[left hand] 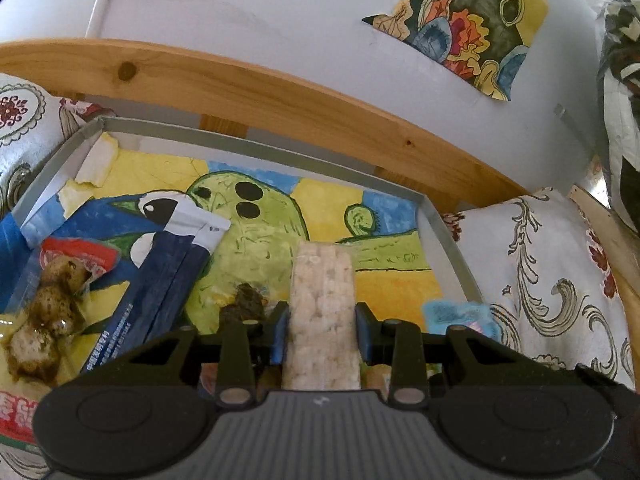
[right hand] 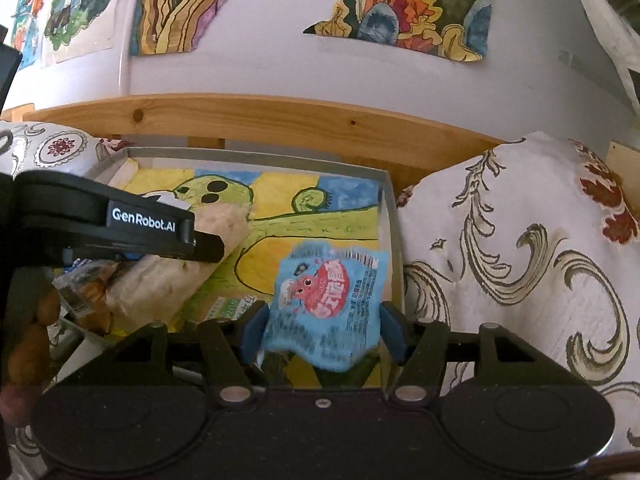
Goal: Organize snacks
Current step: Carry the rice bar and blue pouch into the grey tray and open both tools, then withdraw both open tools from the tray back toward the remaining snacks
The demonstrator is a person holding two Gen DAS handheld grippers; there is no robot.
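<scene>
left wrist: left gripper clamped rice bar; blue pouch only here
right wrist: right gripper pinched blue packet
surface: painted tray, patterned cloth, wooden rail

Two fisheye wrist cameras, both close above the same grey tray, facing the wall.

The left wrist view looks forward along its tongs, low over the tray's painted lining. The right wrist view looks along its own tongs from nearer the tray's right rim. Both share the tray, the wooden rail, the patterned cloth and the wall paintings; the right view also catches the left tool's arm.
</scene>
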